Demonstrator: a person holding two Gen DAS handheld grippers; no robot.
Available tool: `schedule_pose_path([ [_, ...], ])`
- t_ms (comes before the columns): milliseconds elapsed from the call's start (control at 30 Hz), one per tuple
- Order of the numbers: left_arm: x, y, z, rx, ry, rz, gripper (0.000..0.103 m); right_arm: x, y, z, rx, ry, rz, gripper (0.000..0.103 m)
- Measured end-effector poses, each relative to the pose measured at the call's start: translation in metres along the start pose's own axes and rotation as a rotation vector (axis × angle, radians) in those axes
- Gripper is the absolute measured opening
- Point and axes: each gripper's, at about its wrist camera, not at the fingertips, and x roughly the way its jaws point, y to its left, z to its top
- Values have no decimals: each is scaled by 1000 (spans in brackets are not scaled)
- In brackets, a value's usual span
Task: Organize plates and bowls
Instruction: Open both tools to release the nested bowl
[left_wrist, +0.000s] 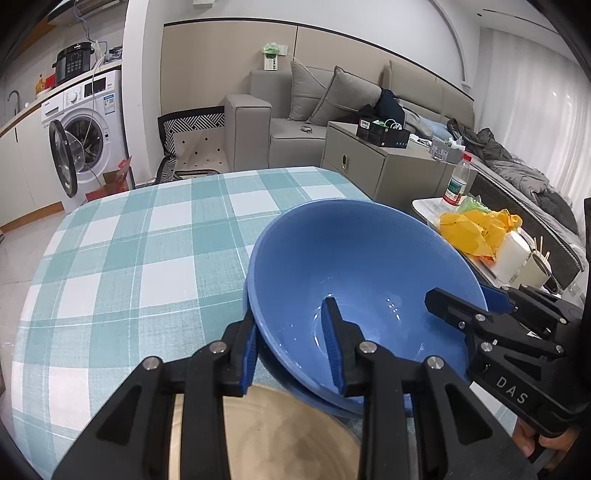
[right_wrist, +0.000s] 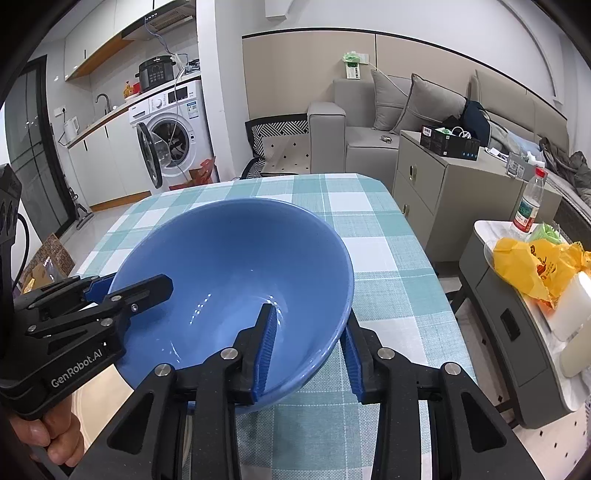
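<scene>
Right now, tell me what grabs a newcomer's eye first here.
The blue bowl fills the near end of the checked table, tilted. Both grippers straddle its rim, one finger inside and one outside: the left gripper on one side, the right gripper opposite. Beyond, a yellow bag glows on the side table.

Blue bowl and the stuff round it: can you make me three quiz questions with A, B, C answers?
1. Where is the blue bowl?
A over the checked tablecloth
B on the sofa
C on the floor
2. How many claws straddle its rim?
A none
B one
C two
3. The washing machine door is:
A open
B shut
C missing

Answers:
1 A: the checks show all round it.
2 C: the left claw and the right claw each have one finger inside it.
3 A: it swings outward.
</scene>
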Motion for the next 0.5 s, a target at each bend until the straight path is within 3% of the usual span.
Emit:
schedule_pose_path([
  [300,-2,-5,-3,27,-11,21,34,-5,4,-5,-29,-1,31,58],
  [400,-6,-6,-4,35,-14,9,42,-6,3,-8,-31,-2,37,64],
  [500,-8,-8,-6,56,-21,58,54,-7,2,-10,-37,1,35,68],
])
